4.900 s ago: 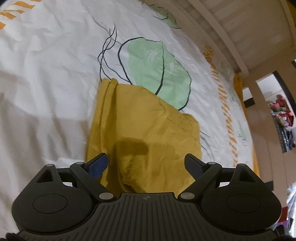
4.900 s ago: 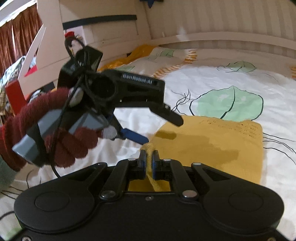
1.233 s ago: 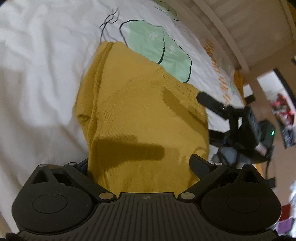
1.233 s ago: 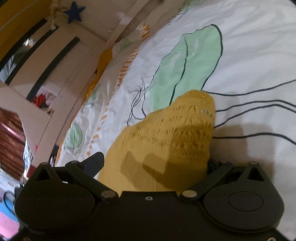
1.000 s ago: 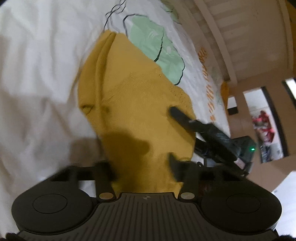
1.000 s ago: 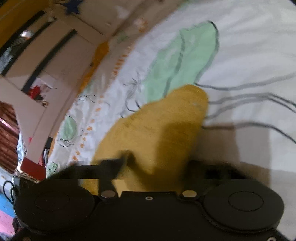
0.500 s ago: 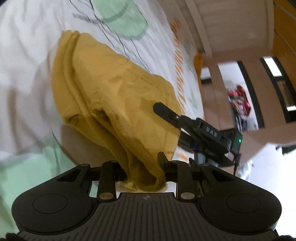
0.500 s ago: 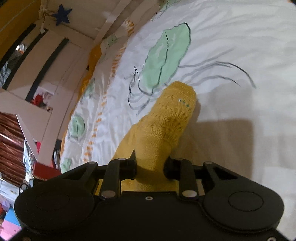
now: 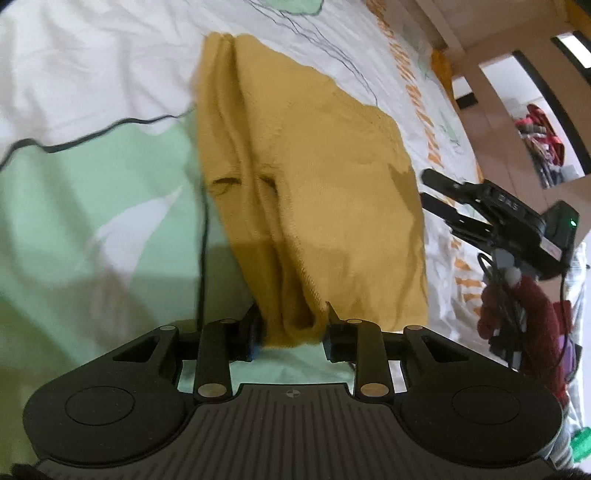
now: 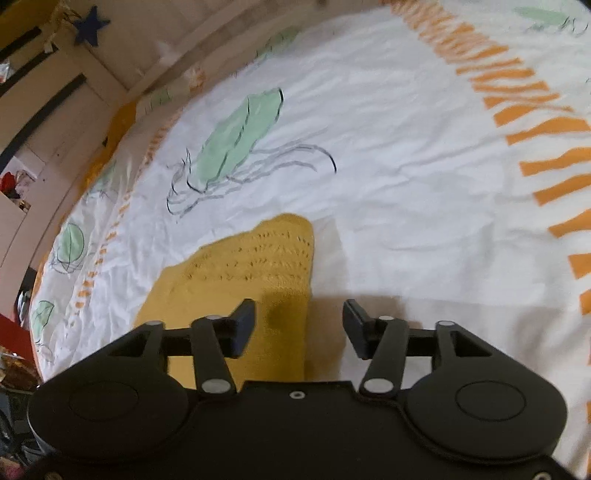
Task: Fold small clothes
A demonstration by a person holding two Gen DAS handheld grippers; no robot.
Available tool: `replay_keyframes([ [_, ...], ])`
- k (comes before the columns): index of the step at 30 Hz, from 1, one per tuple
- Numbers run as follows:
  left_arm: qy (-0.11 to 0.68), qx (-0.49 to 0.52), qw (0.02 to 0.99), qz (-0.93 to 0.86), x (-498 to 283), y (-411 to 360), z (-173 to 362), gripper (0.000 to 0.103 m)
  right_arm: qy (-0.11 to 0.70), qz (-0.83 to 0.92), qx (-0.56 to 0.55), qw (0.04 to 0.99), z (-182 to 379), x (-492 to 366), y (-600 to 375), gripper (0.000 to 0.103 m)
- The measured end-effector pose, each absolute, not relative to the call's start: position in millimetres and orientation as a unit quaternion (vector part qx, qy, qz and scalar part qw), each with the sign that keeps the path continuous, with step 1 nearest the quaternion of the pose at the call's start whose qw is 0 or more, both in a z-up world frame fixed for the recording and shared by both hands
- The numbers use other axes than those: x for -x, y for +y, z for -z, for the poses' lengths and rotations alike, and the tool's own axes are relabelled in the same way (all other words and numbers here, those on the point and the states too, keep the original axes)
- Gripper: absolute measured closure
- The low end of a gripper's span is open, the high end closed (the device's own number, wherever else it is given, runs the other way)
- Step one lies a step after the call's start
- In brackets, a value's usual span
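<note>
Mustard knitted garment [image 9: 314, 192]: fold laid, right gripper [image 10: 299, 325] opening clear, left gripper [image 9: 291, 332] opening yet still pinching the hem; free it next

yellow garment [image 10: 236, 295] near edge hidden behind tongs body, distant clutter [image 9: 541, 122] blurred

A bed fills most of both views, covered by a white sheet [image 10: 406, 184] printed with pale green leaves [image 10: 236, 136] outlined in thin dark lines and a border of short orange stripes [image 10: 546, 129]. The sheet is lightly creased. Along the far edge runs a pale wooden bed frame [image 9: 491, 85] with slats. Beyond it stands a light wall with dark bands [image 10: 48, 99]; a dark blue star [image 10: 90, 26] hangs high up. Through the slats, a heap of red and mixed clothes [image 9: 543, 136] shows in a brighter space. The light is warm and dim.
</note>
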State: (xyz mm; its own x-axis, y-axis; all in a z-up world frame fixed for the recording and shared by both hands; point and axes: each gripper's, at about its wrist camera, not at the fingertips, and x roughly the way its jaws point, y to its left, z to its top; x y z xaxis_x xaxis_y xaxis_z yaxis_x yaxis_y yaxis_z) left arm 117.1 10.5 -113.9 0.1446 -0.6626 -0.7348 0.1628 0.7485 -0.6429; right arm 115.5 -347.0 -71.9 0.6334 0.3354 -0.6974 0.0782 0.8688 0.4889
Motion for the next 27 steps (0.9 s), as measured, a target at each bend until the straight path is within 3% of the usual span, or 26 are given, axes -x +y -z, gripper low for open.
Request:
replay_keyframes([
  [4, 0.574, 0.187, 0.751, 0.268, -109, 12, 107, 0.072, 0.390, -0.072, -0.188, 0.899, 63, -109, -328, 0.035],
  [7, 0.551, 0.149, 0.783, 0.246, -96, 11, 91, 0.064, 0.370, -0.074, -0.169, 0.911, 61, -105, -319, 0.024],
  [9, 0.532, 0.127, 0.806, 0.226, -86, 18, 80, 0.061, 0.362, -0.069, -0.152, 0.917, 60, -103, -316, 0.023],
  [13, 0.489, 0.111, 0.846, 0.183, -75, 31, 57, 0.056, 0.355, -0.068, -0.150, 0.920, 63, -102, -312, 0.001],
  [16, 0.441, 0.084, 0.875, 0.178, -71, 31, 36, 0.035, 0.356, -0.070, -0.158, 0.918, 67, -101, -312, 0.000],
  [18, 0.418, 0.071, 0.887, 0.185, -73, 25, 27, 0.014, 0.359, -0.069, -0.165, 0.916, 70, -101, -313, 0.000],
  [20, 0.413, 0.055, 0.891, 0.182, -81, 14, 23, 0.006, 0.363, -0.071, -0.172, 0.913, 72, -103, -314, 0.000],
  [27, 0.397, 0.020, 0.904, 0.159, -118, -30, 30, 0.006, 0.362, -0.055, -0.175, 0.914, 74, -108, -316, 0.000],
])
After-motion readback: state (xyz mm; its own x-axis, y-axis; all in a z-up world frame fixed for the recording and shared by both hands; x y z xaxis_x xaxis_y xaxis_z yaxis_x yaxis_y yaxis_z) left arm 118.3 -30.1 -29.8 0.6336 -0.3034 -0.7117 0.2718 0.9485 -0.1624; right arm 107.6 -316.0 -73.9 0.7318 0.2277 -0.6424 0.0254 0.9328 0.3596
